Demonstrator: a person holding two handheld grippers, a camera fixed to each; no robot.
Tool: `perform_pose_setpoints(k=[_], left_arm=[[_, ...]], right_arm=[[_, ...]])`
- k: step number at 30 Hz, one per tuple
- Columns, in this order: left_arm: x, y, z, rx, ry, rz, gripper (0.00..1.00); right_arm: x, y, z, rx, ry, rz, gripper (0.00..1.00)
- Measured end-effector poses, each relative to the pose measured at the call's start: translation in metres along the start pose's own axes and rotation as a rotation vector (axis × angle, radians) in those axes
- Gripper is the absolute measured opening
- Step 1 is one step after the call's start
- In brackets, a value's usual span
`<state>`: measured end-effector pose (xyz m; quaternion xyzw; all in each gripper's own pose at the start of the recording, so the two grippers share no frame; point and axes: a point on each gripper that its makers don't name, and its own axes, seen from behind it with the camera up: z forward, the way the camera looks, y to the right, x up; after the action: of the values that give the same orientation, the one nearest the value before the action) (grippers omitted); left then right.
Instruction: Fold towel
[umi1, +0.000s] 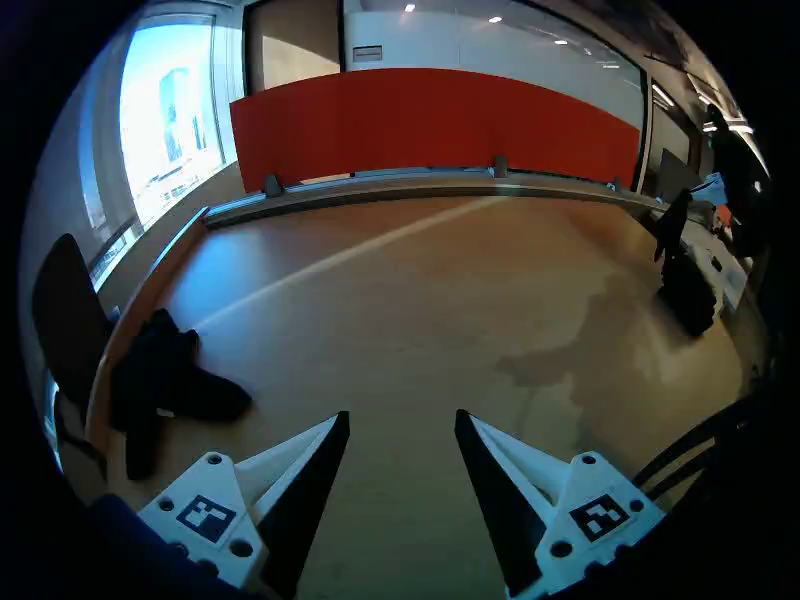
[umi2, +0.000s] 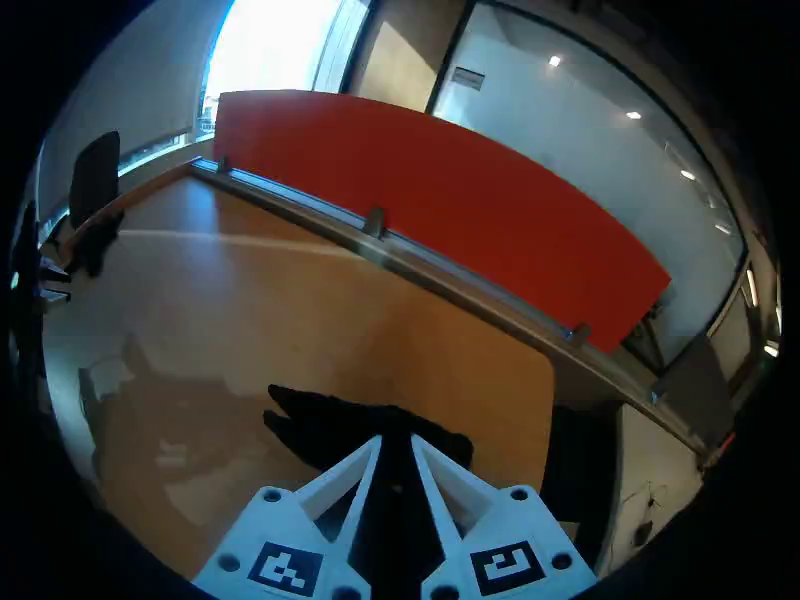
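Note:
A dark towel (umi2: 330, 425) lies bunched on the wooden table (umi2: 300, 310) in the right gripper view. My right gripper (umi2: 395, 442) is down on its near edge, with the fingers almost together and dark cloth pinched between them. In the left gripper view my left gripper (umi1: 401, 415) hovers open over bare table (umi1: 420, 290) with nothing between its fingers. A dark bundle (umi1: 690, 292) sits at the table's far right edge, too small to tell what it is.
A red divider panel (umi1: 430, 125) runs along the table's far edge. Another dark cloth (umi1: 165, 385) lies at the left edge beside a dark chair (umi1: 65, 320). That chair (umi2: 95, 180) also stands by the window. A desk with clutter (umi1: 725, 260) is at the right.

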<state>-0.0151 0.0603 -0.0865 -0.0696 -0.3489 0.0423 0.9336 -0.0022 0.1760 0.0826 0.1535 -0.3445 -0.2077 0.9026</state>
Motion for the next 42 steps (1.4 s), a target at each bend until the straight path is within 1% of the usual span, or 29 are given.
perform_pose_setpoints(k=[6,10,18,27,33,36,42], left_arm=[[0.002,0.002,0.0,-0.001,0.001,0.006,0.78],[0.004,0.003,0.0,-0.004,0.002,0.011,0.78],[0.006,0.008,0.0,-0.015,0.002,0.027,0.78],[0.008,0.011,0.0,-0.023,0.002,0.039,0.78],[0.008,0.014,-0.001,-0.027,0.003,0.047,0.78],[0.008,0.014,-0.001,-0.027,0.002,0.05,0.78],[0.006,0.013,-0.004,-0.022,0.0,0.049,0.78]], right_arm=[[-0.01,0.003,-0.003,-0.003,-0.011,0.01,0.05],[-0.025,0.006,-0.008,-0.009,-0.031,0.017,0.05],[-0.076,0.012,-0.024,-0.024,-0.097,0.045,0.05],[-0.133,0.011,-0.039,-0.044,-0.17,0.104,0.05],[-0.163,0.005,-0.043,-0.054,-0.213,0.138,0.05],[-0.182,0.004,-0.043,-0.066,-0.248,0.154,0.05],[-0.215,0.002,-0.04,-0.095,-0.306,0.209,0.05]])
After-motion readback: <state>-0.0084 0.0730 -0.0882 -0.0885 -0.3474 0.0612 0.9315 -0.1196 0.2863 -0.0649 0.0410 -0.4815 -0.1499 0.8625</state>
